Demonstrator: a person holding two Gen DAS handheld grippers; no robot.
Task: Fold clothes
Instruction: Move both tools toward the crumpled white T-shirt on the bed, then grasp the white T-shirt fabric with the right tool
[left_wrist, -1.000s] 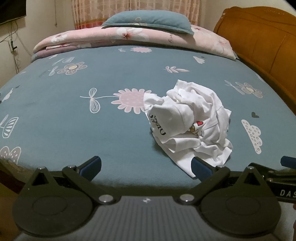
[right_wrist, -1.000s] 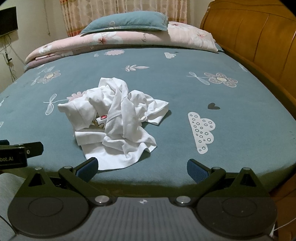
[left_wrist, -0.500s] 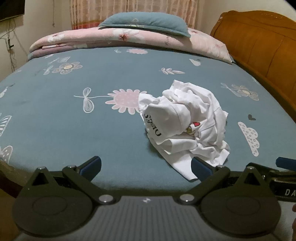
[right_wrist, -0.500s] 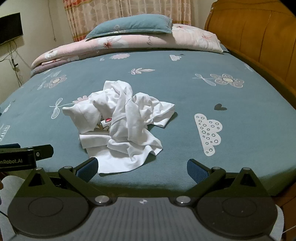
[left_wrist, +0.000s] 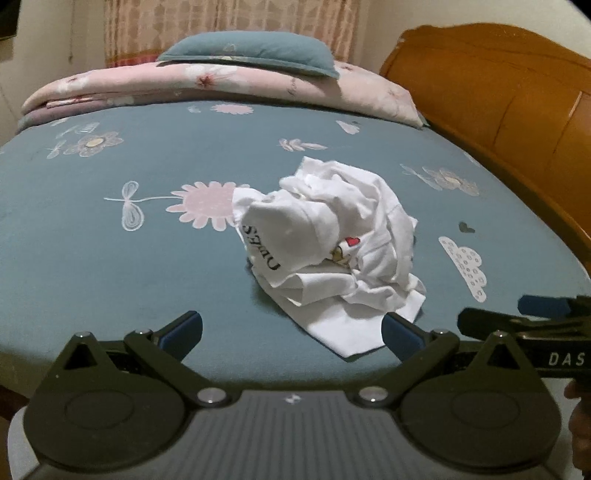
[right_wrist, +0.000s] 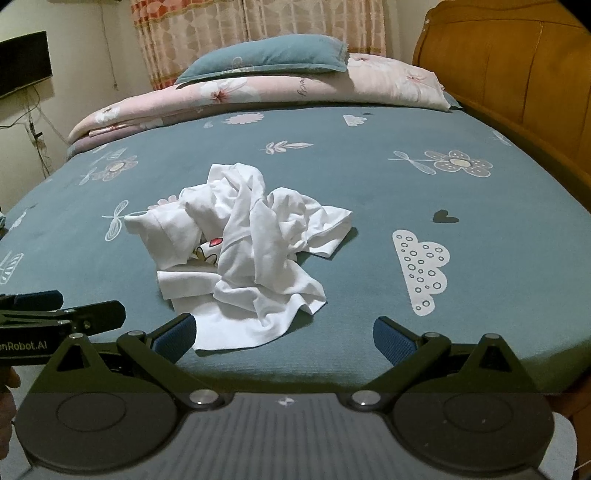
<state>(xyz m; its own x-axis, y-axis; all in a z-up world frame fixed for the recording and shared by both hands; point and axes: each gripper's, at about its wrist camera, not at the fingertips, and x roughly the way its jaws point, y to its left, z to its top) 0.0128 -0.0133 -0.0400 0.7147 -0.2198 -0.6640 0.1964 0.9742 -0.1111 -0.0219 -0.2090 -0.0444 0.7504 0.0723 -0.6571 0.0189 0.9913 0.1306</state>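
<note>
White garment (left_wrist: 332, 251) lies crumpled on the bed (left_wrist: 110, 258) — no clear long axis. Left gripper (left_wrist: 291, 332) spread wide, empty; hem corner just ahead of its right jaw. Right gripper (right_wrist: 284, 336) likewise wide, empty — heap ahead, toward its left jaw.

Dim, warm indoor light falls evenly from above, leaving only soft, short shadows under the crumpled white garment (left_wrist: 332, 243). Both views are slightly soft and grainy. Fisheye distortion bows the bed (right_wrist: 369, 177) strongly and darkens the corners.
</note>
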